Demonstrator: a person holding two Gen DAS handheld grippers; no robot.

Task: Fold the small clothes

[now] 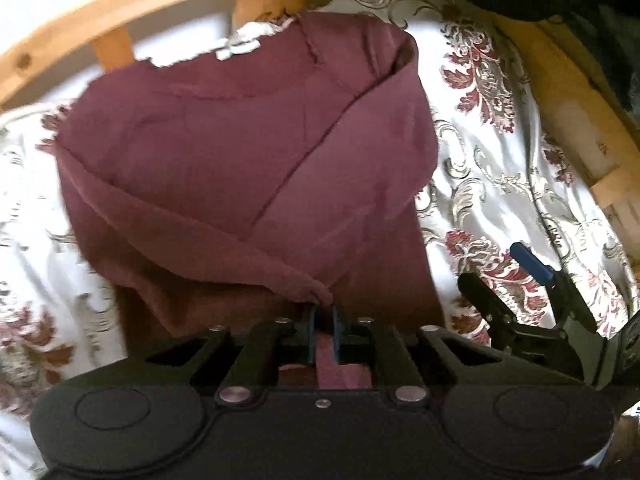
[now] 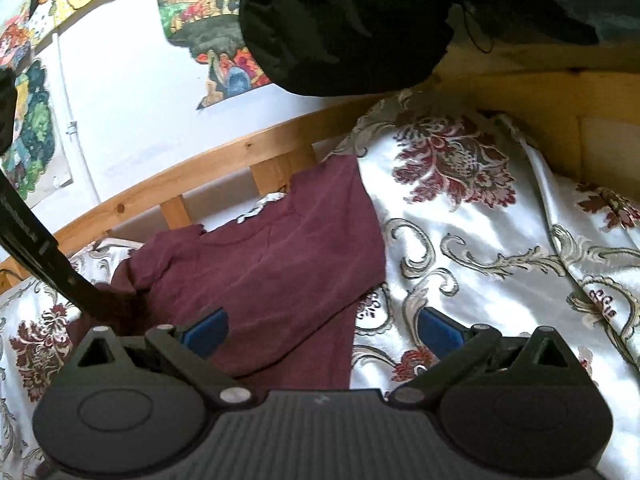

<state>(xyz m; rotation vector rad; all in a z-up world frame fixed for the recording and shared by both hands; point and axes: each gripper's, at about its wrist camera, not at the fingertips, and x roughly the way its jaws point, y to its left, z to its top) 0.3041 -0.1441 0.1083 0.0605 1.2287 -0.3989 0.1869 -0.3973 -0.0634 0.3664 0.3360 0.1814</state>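
The left tongs (image 1: 324, 320) are seen pointing steeply down, their blue pads drawn in to a narrow gap. A strip of maroon cloth lies between the pads, and the bunched end of a sleeve (image 1: 308, 290) sits just beyond their tips; whether the pads press on the cloth cannot be told with certainty, though the cloth fills the gap. The right tongs (image 2: 322, 330) are held wide, one blue pad over the near edge of the garment and the other over the bedspread, with nothing gripped between them. In the left wrist view the right tongs (image 1: 532, 280) are seen at the right, apart from the cloth.

The maroon top (image 1: 240, 152) is spread on the bed, its neckline toward the far side, where a white label shows inside the collar. Its right side is folded in over the body, and the sleeve is laid diagonally across the front toward the near side. The garment rests on a white bedspread (image 1: 500, 152) patterned with dark red and grey flowers. A wooden bed rail (image 2: 224, 160) runs along the far side, with a white wall behind it carrying colourful pictures (image 2: 208, 12). A black bundle of fabric (image 2: 340, 20) hangs at the far right.
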